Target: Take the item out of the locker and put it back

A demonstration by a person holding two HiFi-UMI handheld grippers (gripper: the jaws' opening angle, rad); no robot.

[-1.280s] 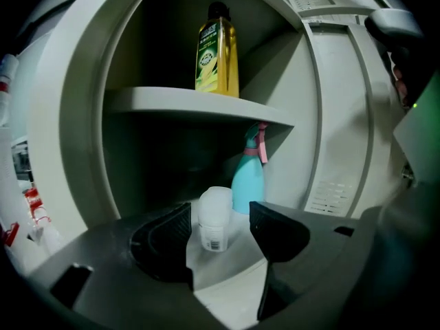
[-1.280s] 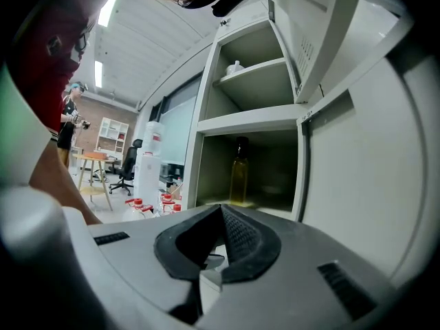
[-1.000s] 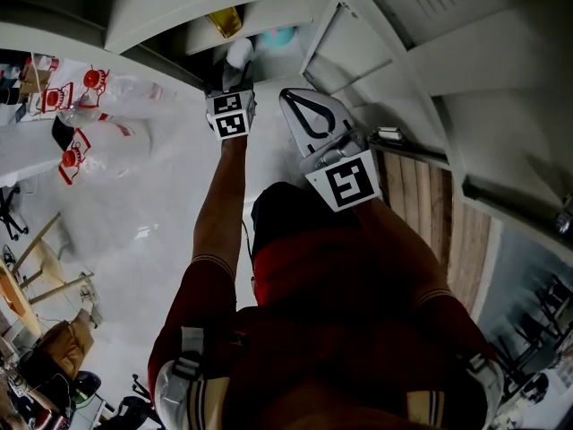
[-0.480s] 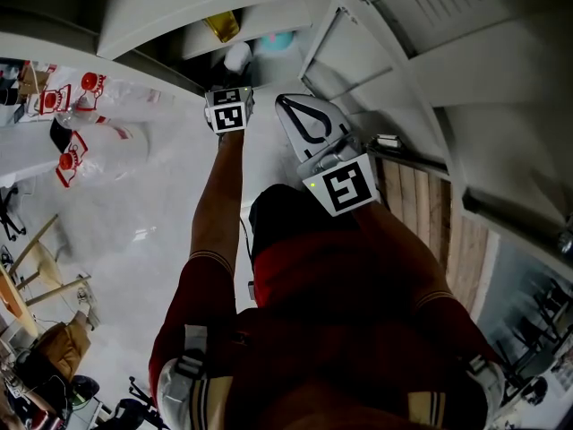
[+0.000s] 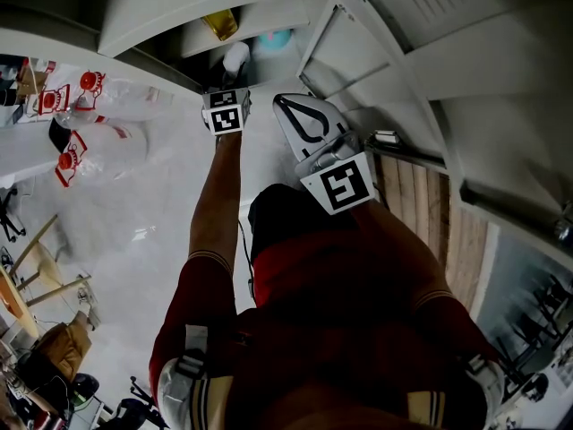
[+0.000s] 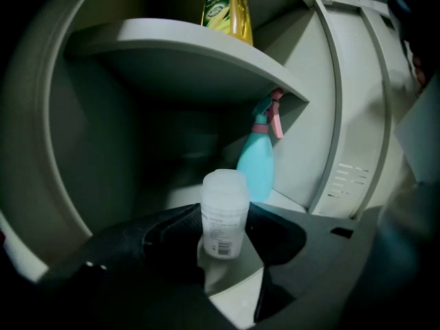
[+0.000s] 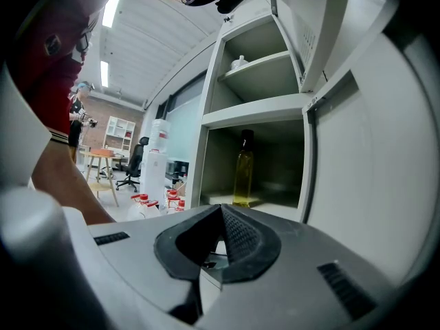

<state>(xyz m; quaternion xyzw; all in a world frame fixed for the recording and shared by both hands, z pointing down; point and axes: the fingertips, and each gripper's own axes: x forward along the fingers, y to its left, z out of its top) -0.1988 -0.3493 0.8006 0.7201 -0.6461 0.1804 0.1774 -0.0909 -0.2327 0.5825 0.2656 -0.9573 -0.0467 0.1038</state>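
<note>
Little has shifted since a second ago. The left gripper (image 5: 230,81) has edged slightly toward the left of the head view, and its jaws have just been closing. The white plastic bottle (image 6: 225,208) stands where it did, upright on the floor of the locker's (image 6: 82,150) lower compartment.

The left gripper view shows the jaws apart, with the bottle standing in the gap at their tips. The pads do not visibly press on it, a detail the head view is too dark and distant to give. The right gripper (image 7: 220,208) is held back outside the locker, its jaws together and empty.

Just behind the white bottle, against the compartment's right wall, stands a teal spray bottle (image 6: 258,167) with a pink trigger. On the shelf (image 6: 172,43) above it, at the front edge, is a yellow oil bottle (image 6: 228,9). Only the right gripper view shows a higher compartment, where a small white object (image 7: 240,62) sits, too small to identify.

The open locker door (image 5: 354,47) hangs to the right of the opening. Clear jugs with red caps (image 5: 89,119) crowd the floor to the left, well apart from the grippers.
</note>
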